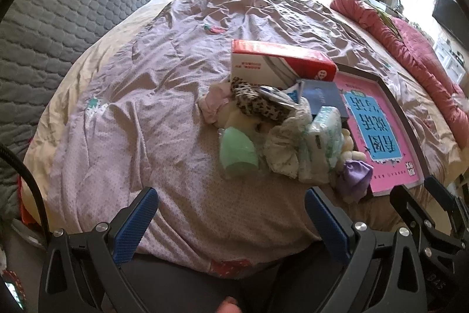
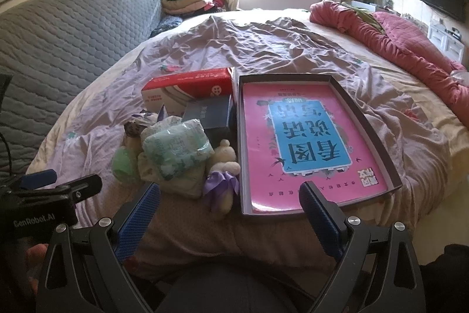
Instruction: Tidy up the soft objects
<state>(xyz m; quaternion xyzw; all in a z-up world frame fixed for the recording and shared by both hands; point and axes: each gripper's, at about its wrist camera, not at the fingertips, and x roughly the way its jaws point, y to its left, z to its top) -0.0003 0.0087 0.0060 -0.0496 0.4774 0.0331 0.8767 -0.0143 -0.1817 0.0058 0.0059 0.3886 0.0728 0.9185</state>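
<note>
— Since labels matter: read anything on the left gripper (image 2: 44, 187)?
— "GenRobot.AI", printed white on black. Fingers spread wide, holding nothing.
— And the right gripper (image 2: 230, 203)?
— Also spread wide, empty, hovering at the bed's (image 2: 293, 49) near edge.
— Found the soft objects (image 1: 281, 131)?
— Heaped near that edge, just left of the dark tray (image 2: 368, 125): tissue pack (image 2: 176, 148), green cloth (image 1: 237, 150), leopard fabric (image 1: 258, 101), plush toy (image 2: 224, 157) touching the tray wall.
— Writing elsewhere?
— Pink book (image 2: 307, 143) lying inside tray, large Chinese characters on blue, upside down. Red-and-white box (image 1: 281, 60) behind the heap, print too small.
</note>
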